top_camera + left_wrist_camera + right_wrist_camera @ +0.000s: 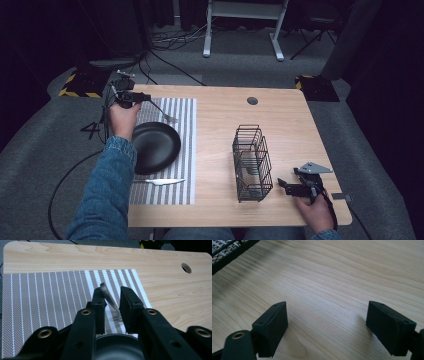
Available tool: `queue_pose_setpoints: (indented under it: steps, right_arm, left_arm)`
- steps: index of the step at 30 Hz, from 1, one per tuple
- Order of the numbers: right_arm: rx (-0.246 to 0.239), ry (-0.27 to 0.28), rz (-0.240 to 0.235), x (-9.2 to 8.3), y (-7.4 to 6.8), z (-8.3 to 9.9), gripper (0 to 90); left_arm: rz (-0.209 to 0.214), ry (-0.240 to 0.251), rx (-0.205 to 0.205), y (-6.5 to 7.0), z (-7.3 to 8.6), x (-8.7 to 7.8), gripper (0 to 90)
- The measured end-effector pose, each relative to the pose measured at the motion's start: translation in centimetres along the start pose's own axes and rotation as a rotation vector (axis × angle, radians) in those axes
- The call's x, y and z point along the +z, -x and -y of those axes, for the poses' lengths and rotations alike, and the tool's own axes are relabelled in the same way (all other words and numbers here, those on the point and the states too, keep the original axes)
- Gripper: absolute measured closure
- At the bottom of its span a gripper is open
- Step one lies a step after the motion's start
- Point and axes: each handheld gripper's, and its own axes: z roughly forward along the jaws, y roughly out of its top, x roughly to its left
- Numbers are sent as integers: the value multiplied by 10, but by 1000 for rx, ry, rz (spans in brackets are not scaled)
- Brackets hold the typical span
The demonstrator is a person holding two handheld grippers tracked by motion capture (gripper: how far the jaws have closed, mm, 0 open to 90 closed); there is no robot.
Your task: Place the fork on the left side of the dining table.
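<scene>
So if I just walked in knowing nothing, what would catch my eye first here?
Probably the fork pinched in the left gripper above the striped mat's far end, just beyond the black plate. Next, the black wire basket standing upright mid-table, with the right gripper open beside it. A knife lies on the mat's near end.

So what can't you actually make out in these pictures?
- Whether the left gripper grips the fork: the fingers flank its handle, contact unclear.
- The fork's tines, left gripper view: hidden behind a finger.
- Contents of the wire basket, high view: too small and dark.
- The black plate: partly covered by the sleeve.
</scene>
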Motion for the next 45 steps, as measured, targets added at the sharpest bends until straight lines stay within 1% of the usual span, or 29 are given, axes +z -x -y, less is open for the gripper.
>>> queue_pose_setpoints:
  steps: [2,6,9,10,13,15,16,18,22,24,28,29,32,34,35,41,43,45]
  right_arm:
    - [0,0,0,0,0,0,176]
    - [0,0,0,0,0,0,176]
    - [0,0,0,0,0,0,176]
    - [0,0,0,0,0,0,176]
    - [0,0,0,0,0,0,176]
    - [0,0,0,0,0,0,176]
    - [0,0,0,0,0,0,176]
    - [0,0,0,0,0,0,176]
    - [0,0,1,0,0,0,176]
    - [2,0,2,0,0,0,176]
    - [4,1,2,0,0,0,176]
    - [4,1,2,0,0,0,176]
    - [4,1,3,0,0,0,176]
    - [4,1,4,0,0,0,176]
    - [4,2,4,1,0,0,176]
    - [5,2,6,1,0,-1,176]
    - [6,2,6,1,0,-1,176]
    - [6,2,6,1,0,-1,176]
  left_arm:
    - [-6,-2,-6,-2,0,2,664]
    - [-13,-4,-12,-5,0,4,641]
    - [-21,-8,-15,-7,1,5,636]
    - [-24,-12,-10,-9,1,5,635]
    - [-32,-26,-15,-14,3,6,628]
    - [-38,-25,-23,-18,4,6,628]
    - [-38,-25,-34,-20,5,6,628]
    - [-39,-24,-36,-23,6,6,629]
    - [-43,-26,-54,-29,8,7,626]
    - [-42,-26,-60,-34,9,8,626]
    - [-26,-13,-85,-41,9,10,624]
    - [-16,-12,-103,-42,9,11,617]
    - [-3,-1,-126,-47,8,14,616]
    - [4,-1,-133,-49,8,15,617]
    - [1,4,-131,-50,8,17,617]
    - [9,-13,-128,-52,9,21,620]
    - [13,-23,-126,-51,10,22,625]
    - [14,-24,-127,-51,12,24,625]
